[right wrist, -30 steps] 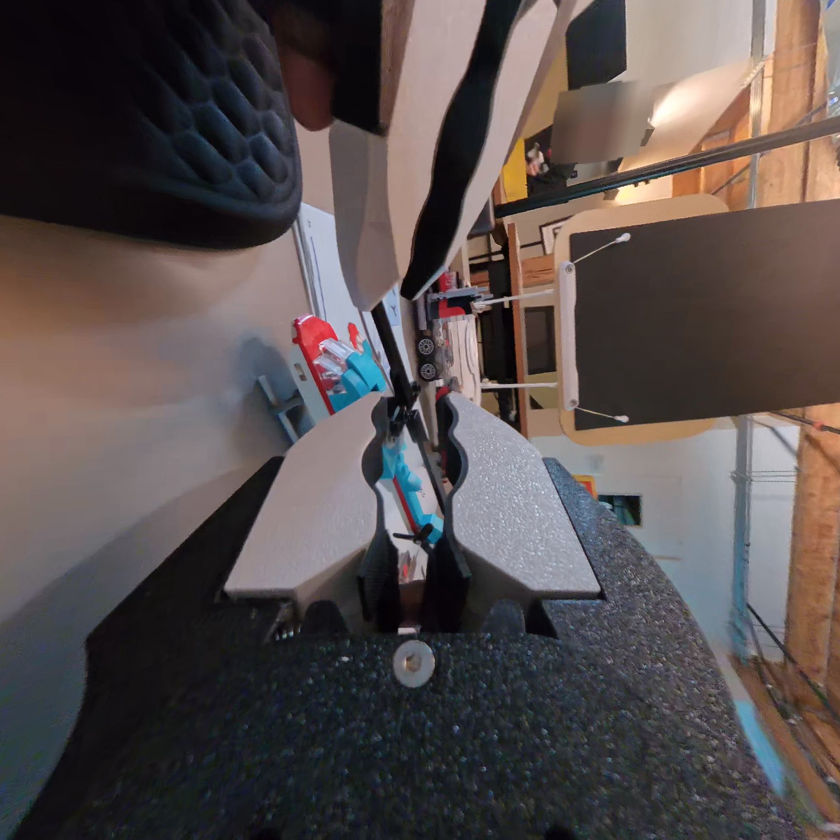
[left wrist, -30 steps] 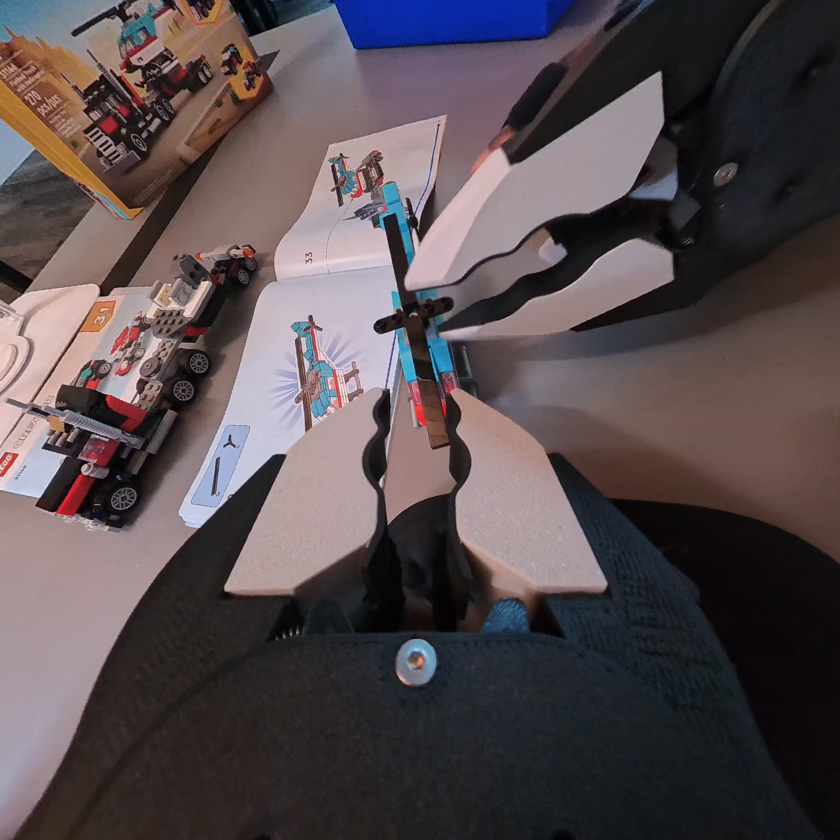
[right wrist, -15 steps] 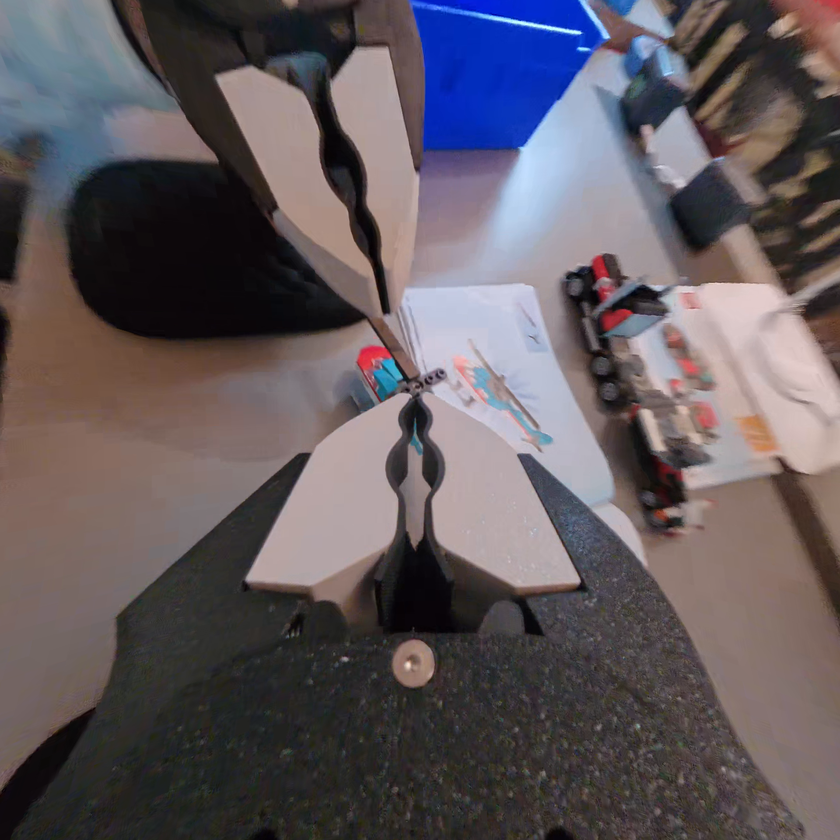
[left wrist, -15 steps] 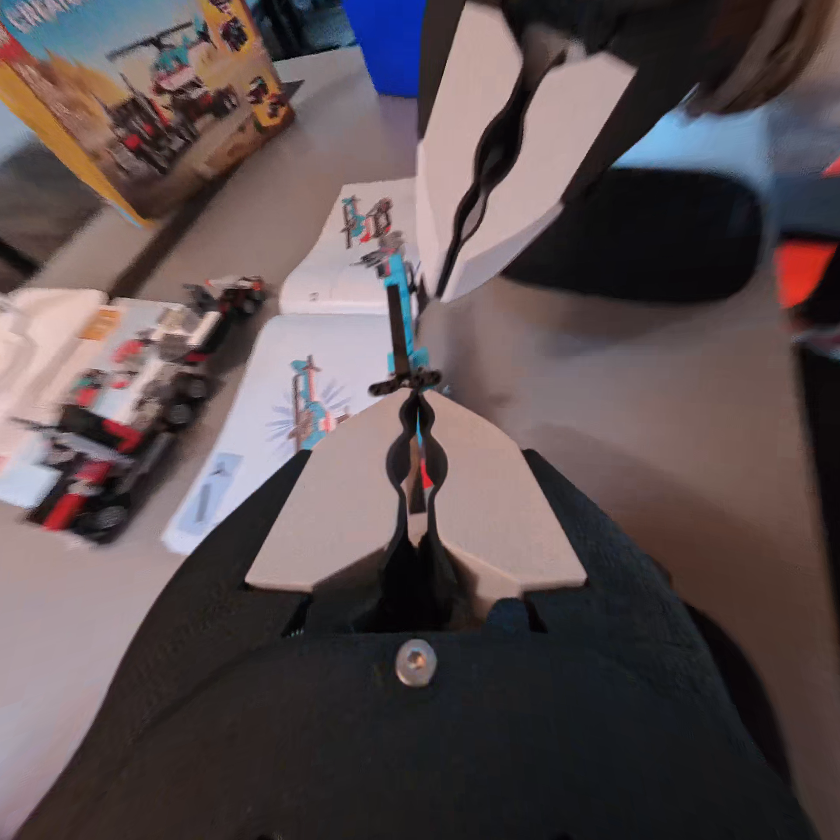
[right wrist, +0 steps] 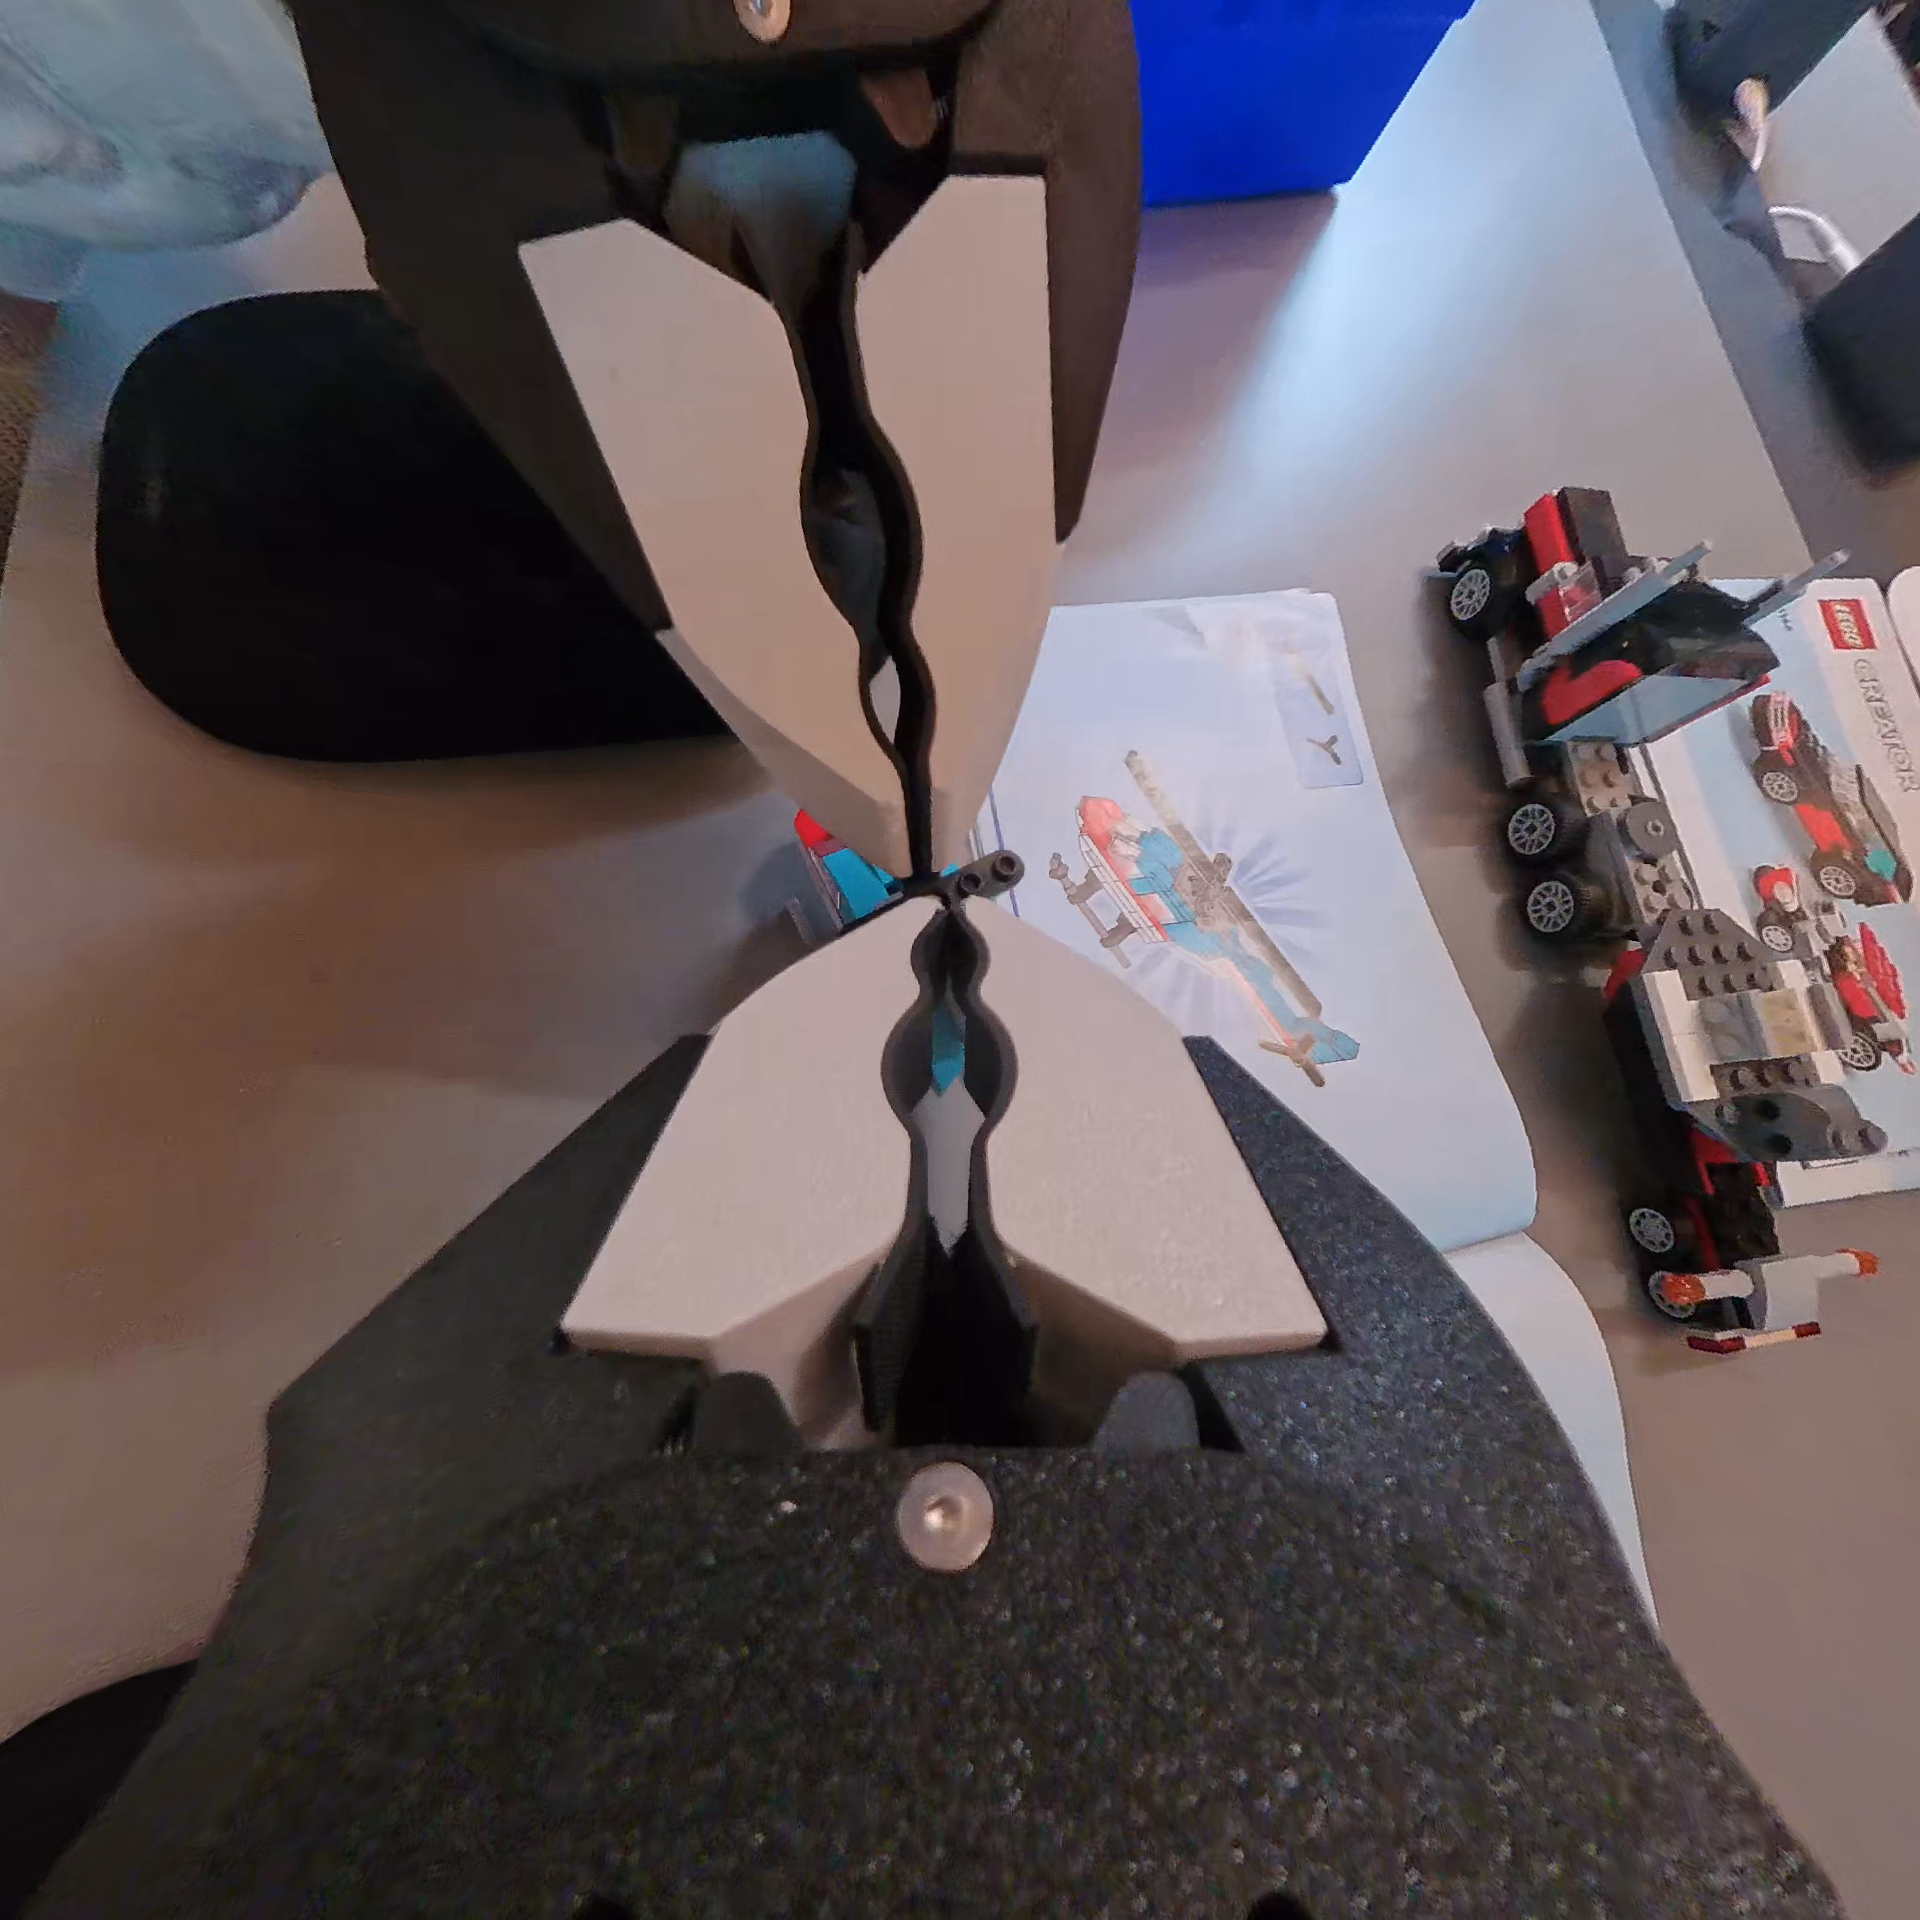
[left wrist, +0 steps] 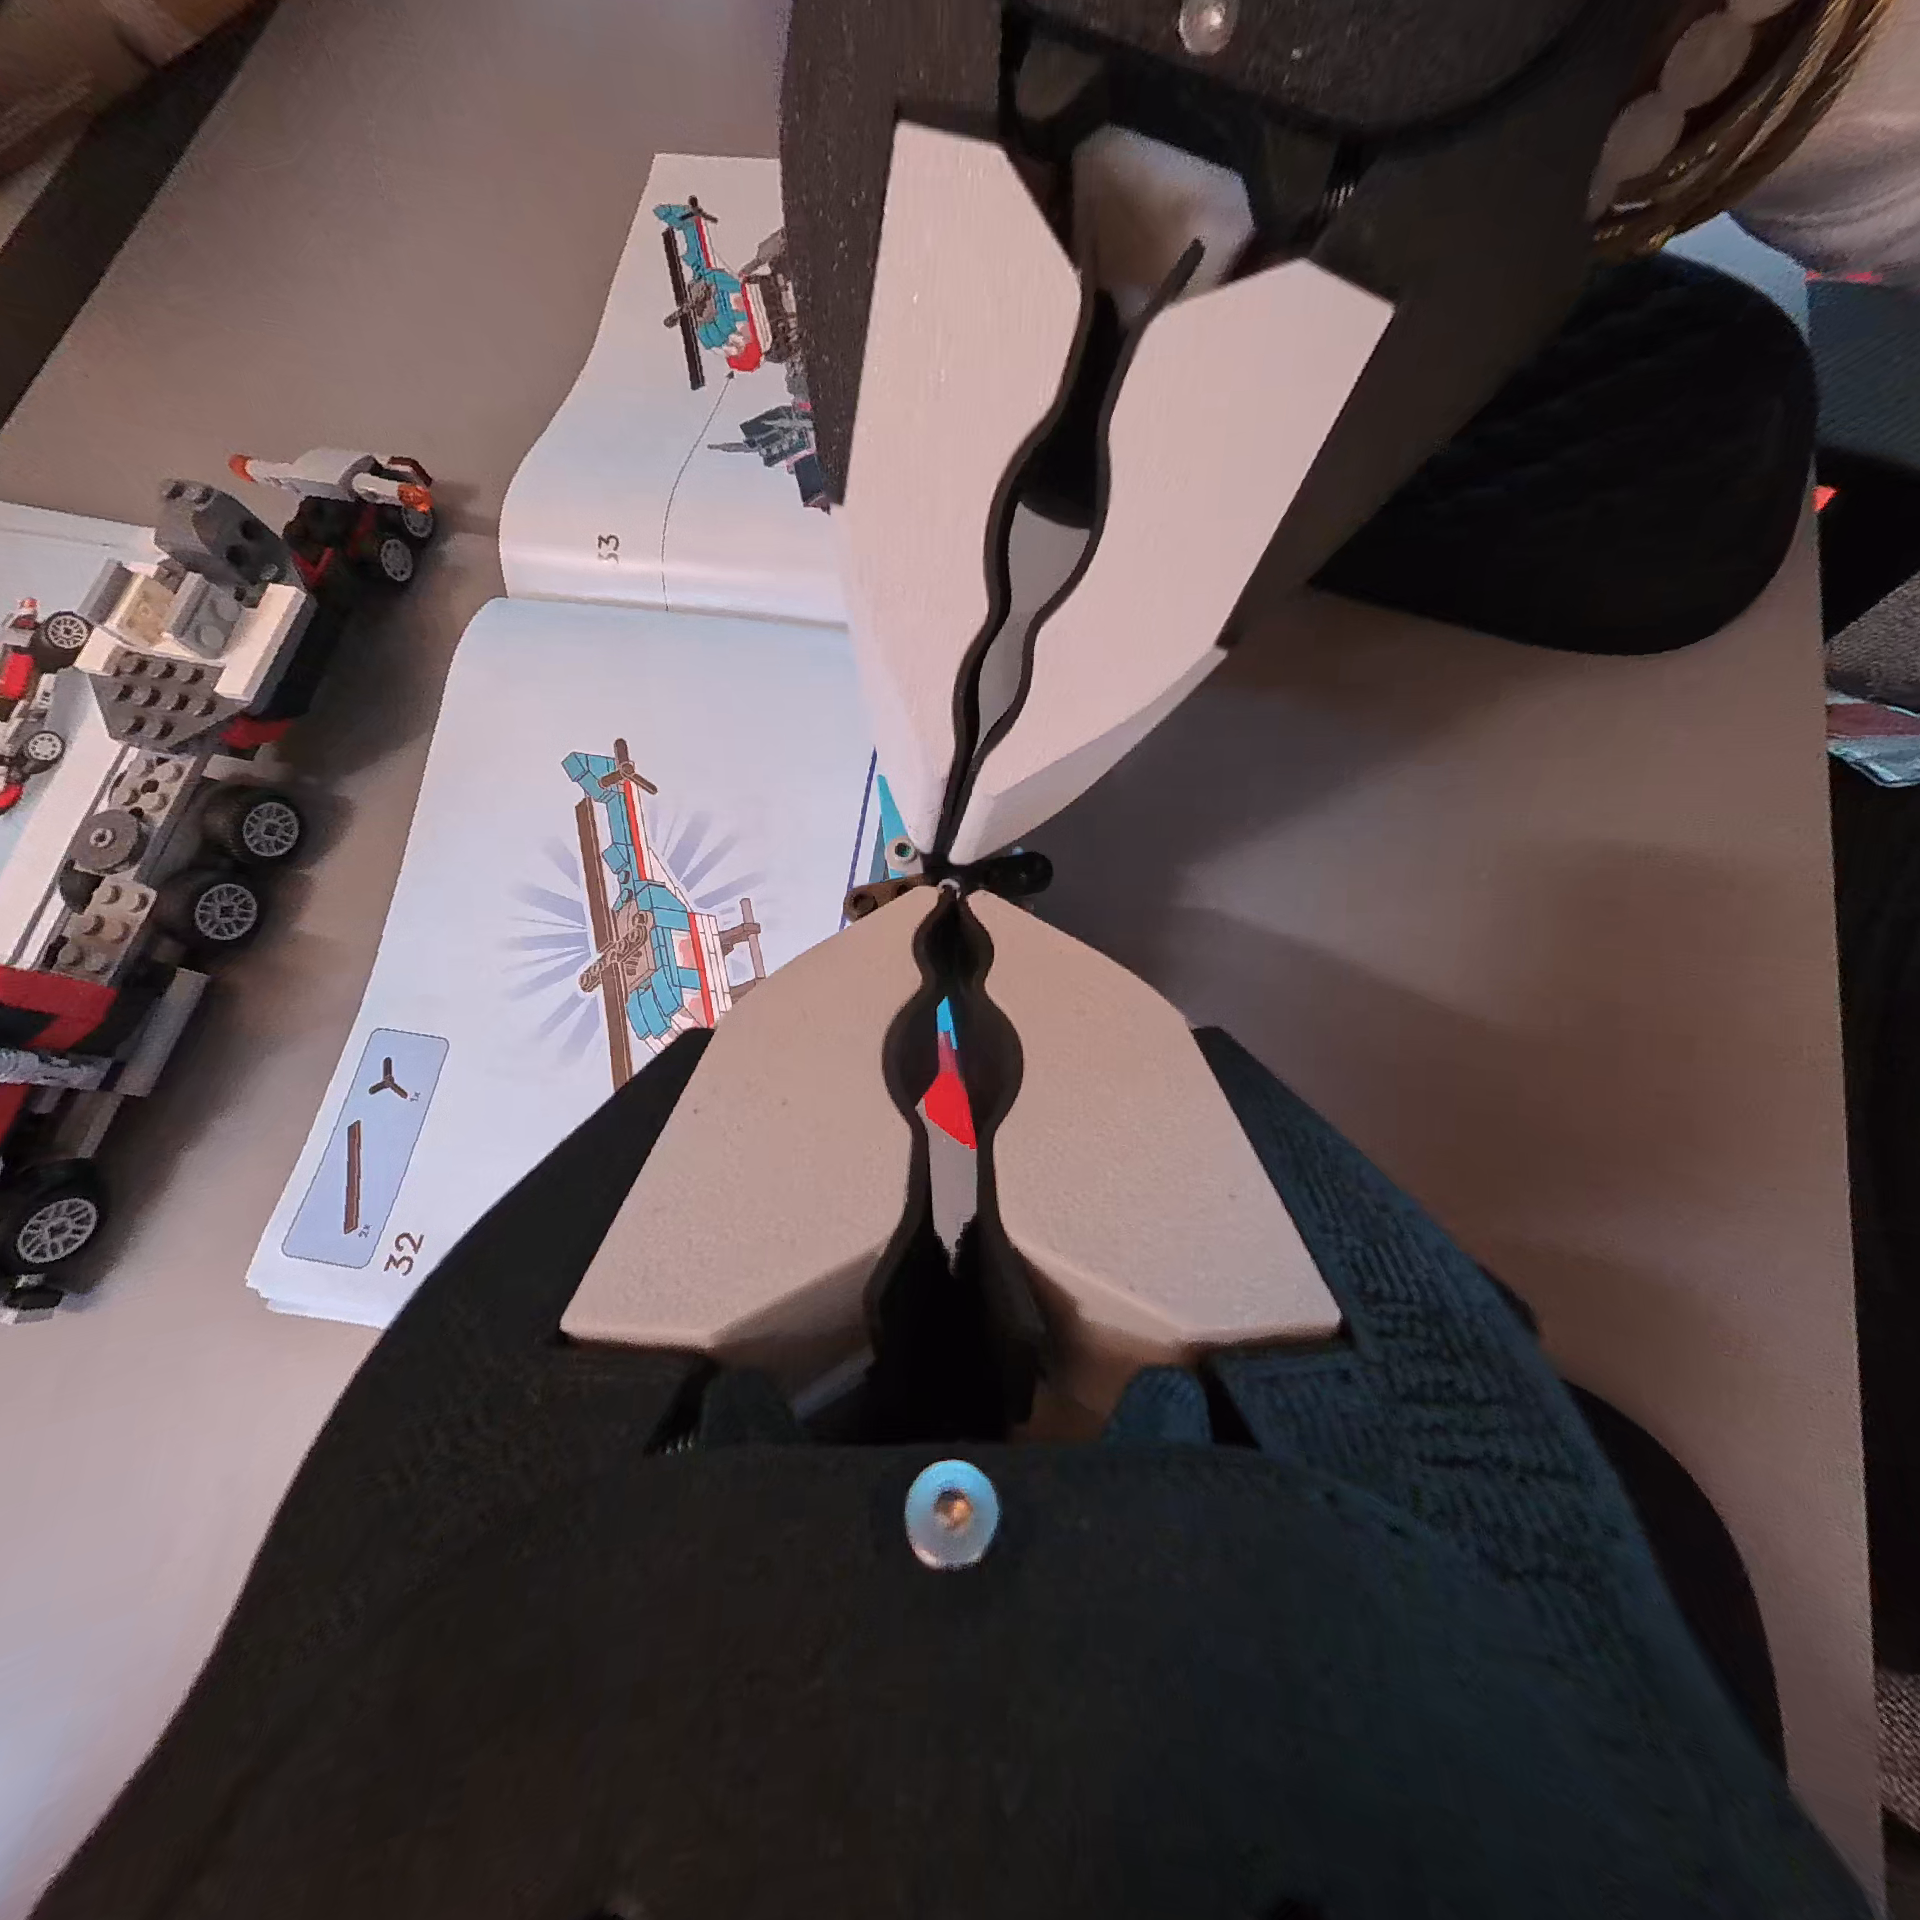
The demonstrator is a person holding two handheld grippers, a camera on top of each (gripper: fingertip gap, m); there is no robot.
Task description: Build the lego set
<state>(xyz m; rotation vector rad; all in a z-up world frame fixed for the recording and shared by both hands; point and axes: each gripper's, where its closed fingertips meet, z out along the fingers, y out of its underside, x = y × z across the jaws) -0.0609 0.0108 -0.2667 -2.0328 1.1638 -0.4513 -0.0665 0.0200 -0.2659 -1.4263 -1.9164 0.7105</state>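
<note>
A black rotor [left wrist: 951, 878] with a small hub hangs between my two grippers, above the teal, red and white lego helicopter [left wrist: 948, 1081]. My left gripper [left wrist: 951, 906] is shut on one side of the rotor. My right gripper [left wrist: 961, 847] comes in from the top, tip to tip with it, and is shut on the other side. In the right wrist view, my right gripper [right wrist: 951, 909] is at the bottom and my left gripper [right wrist: 920, 862] at the top, with the rotor hub [right wrist: 977, 878] between them. The helicopter [right wrist: 842, 878] sits just under the hub, mostly hidden by the fingers.
An open instruction booklet [left wrist: 623, 935] lies left of the grippers, also in the right wrist view [right wrist: 1247, 883]. A built red, black and grey lego truck [left wrist: 156, 779] [right wrist: 1662, 935] lies on a second booklet [right wrist: 1860, 665]. There is a black pad [right wrist: 343, 540] and a blue bin [right wrist: 1278, 94]. Both grippers' tips are close together, under 4 cm apart.
My right gripper has swung from lying sideways to facing my left gripper tip to tip. My left gripper's fingers have closed tighter. Both now pinch the rotor at its hub.
</note>
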